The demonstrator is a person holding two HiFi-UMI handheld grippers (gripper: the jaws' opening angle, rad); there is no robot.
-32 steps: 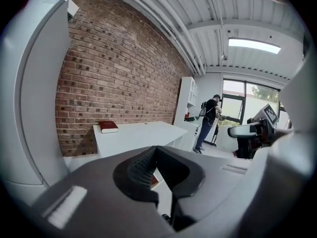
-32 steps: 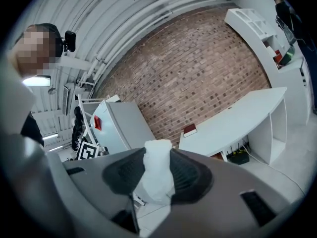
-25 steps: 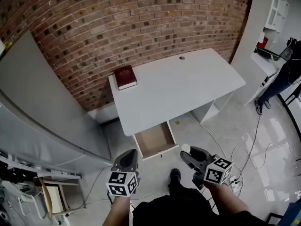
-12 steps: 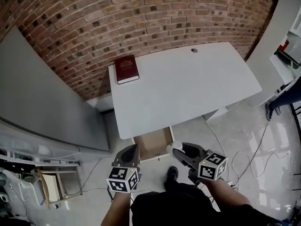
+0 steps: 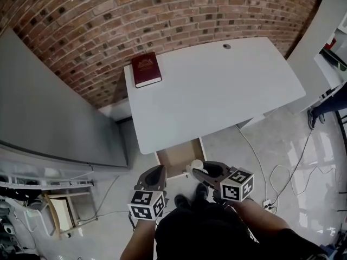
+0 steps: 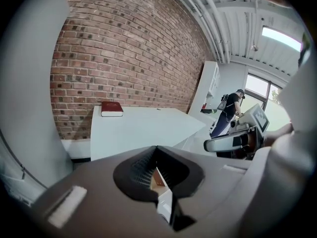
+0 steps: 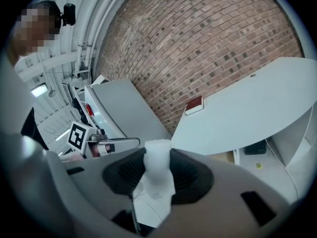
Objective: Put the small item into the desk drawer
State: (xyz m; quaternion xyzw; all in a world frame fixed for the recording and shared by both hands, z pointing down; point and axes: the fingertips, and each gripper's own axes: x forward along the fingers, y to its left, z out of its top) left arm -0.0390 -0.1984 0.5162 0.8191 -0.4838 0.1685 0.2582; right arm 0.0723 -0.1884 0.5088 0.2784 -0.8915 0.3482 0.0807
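A white desk (image 5: 217, 91) stands against a brick wall, and its wooden drawer (image 5: 174, 157) is pulled out below the front edge. My right gripper (image 5: 196, 170) hovers at the drawer's front right corner, shut on a small white crumpled item (image 5: 197, 164). In the right gripper view the item (image 7: 157, 175) stands upright between the jaws. My left gripper (image 5: 156, 174) hangs just left of the drawer's front. Its jaws (image 6: 159, 182) meet with nothing between them. Through the slit between them shows a bit of the drawer's wood.
A red book (image 5: 146, 69) lies on the desk's far left corner. A tall grey panel (image 5: 49, 107) stands to the left. Cables (image 5: 274, 175) and a power strip (image 5: 267, 203) lie on the floor at right. A person (image 5: 331, 108) stands at far right.
The head camera and both grippers have come nearer to the desk. The right gripper with the white item has moved up to the drawer's front corner. Both grips look unchanged.
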